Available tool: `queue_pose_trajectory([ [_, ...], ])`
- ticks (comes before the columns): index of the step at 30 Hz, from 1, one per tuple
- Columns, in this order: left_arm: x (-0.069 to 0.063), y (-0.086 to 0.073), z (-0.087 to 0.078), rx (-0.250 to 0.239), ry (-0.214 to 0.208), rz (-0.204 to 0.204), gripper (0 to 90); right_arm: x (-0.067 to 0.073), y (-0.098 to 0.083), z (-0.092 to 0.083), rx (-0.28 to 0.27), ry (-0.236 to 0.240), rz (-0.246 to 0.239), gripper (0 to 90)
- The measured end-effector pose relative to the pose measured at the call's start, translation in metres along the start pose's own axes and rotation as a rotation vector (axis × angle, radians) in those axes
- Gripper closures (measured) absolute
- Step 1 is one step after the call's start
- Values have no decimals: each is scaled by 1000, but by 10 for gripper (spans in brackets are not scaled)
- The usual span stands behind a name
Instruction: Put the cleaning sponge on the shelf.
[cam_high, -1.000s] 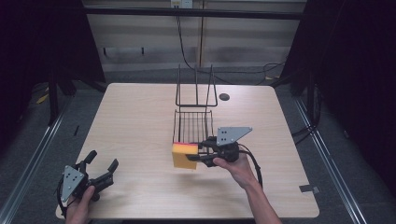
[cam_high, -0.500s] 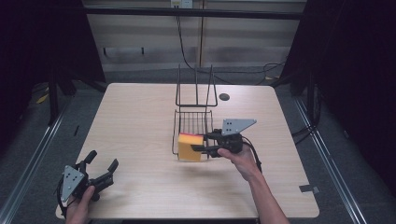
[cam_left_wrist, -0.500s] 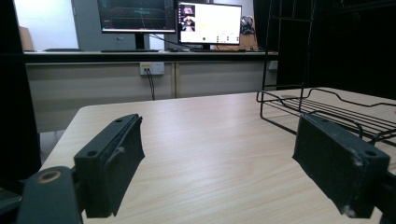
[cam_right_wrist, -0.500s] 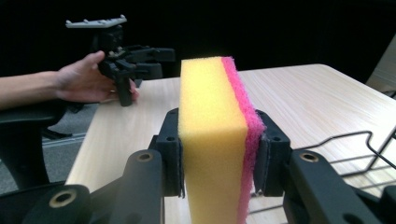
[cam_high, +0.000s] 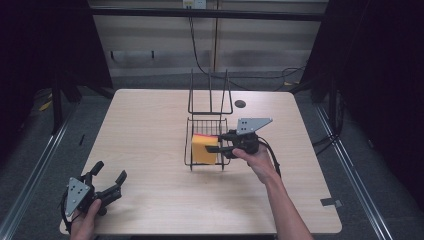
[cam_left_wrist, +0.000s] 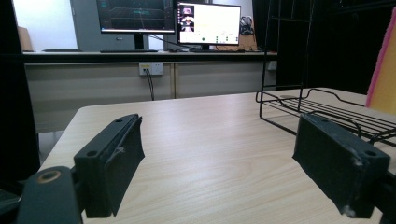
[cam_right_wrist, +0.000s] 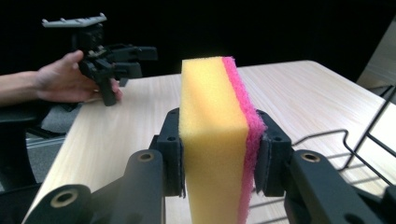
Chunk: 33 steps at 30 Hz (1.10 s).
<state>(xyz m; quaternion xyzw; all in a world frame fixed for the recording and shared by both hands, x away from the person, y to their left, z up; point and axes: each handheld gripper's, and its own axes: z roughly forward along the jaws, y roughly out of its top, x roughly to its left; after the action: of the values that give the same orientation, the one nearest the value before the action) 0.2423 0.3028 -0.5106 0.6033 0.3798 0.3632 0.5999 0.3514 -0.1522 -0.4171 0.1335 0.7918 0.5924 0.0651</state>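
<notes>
Over the wire rack mid-surface, right gripper has its jaws clamped on the sponge, yellow with a pink scrub side, held upright on edge above the rack's low tray. Left gripper sits at the near-left corner of the surface, jaws spread wide with nothing between them, well apart from the rack.
</notes>
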Motion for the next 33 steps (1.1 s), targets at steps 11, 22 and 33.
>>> queue_pose_trajectory([
  [11, 0, 0, 0, 1, 2, 5, 155, -13, -8, 0, 23, -23, 23, 609],
  [22, 0, 0, 0, -3, 4, 0, 155, -16, -15, 6, 40, -11, 29, 607],
  [33, 0, 0, 0, -2, 3, 1, 155, -20, -19, 10, 44, -17, 45, 607],
])
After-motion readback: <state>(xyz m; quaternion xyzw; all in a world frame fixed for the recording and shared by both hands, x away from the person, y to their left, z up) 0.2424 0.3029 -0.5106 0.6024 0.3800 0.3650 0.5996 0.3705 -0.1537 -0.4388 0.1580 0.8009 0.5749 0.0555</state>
